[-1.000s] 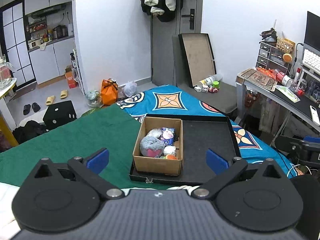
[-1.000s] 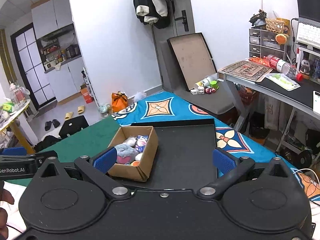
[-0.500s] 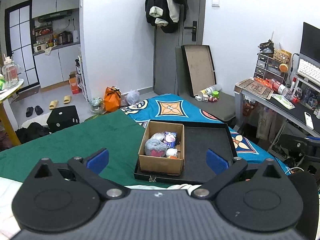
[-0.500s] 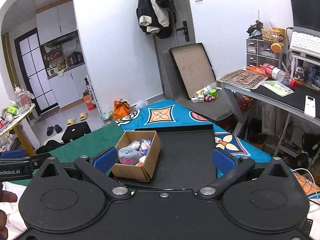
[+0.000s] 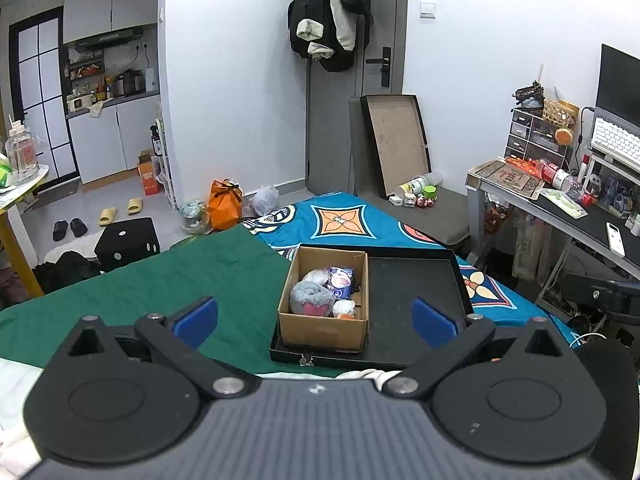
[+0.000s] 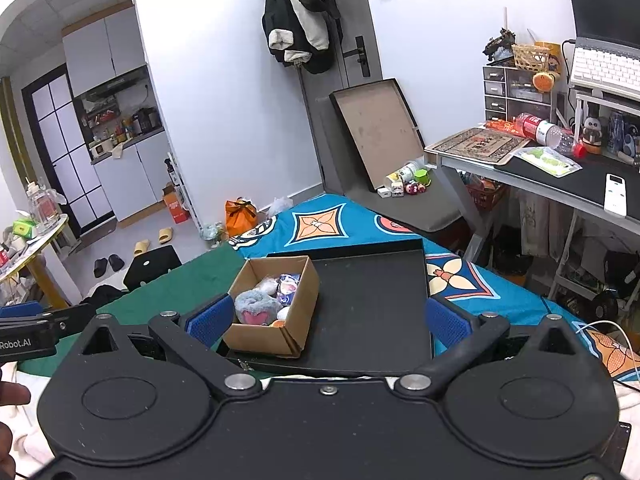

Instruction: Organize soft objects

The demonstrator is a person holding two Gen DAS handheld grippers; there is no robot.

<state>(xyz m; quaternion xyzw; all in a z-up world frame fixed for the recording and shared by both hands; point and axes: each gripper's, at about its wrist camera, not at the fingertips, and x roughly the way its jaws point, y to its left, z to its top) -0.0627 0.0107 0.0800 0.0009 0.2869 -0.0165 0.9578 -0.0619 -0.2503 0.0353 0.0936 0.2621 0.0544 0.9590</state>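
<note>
Matt cardboard box (image 5: 323, 330), fuzzy grey plush toy (image 5: 310, 297), matt black tray (image 5: 412, 304), green cloth (image 5: 160, 288)

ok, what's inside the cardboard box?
The cardboard box holds a grey-and-pink plush, a blue-purple packet, a pale fluffy item and something orange. Anything beneath them is covered.

Left wrist view: looked forward and slightly down between the blue pads (image 5: 196, 317) of the left gripper (image 5: 315, 316), cardboard box (image 5: 324, 330) near, almost dead ahead. Right wrist view: same heading, set further right, box (image 6: 276, 334) seen left of centre behind the right gripper (image 6: 328, 320). Shared by both: black tray (image 5: 412, 300), patterned blue cover (image 6: 320, 222), grey door (image 5: 376, 32), desk (image 6: 552, 184).
</note>
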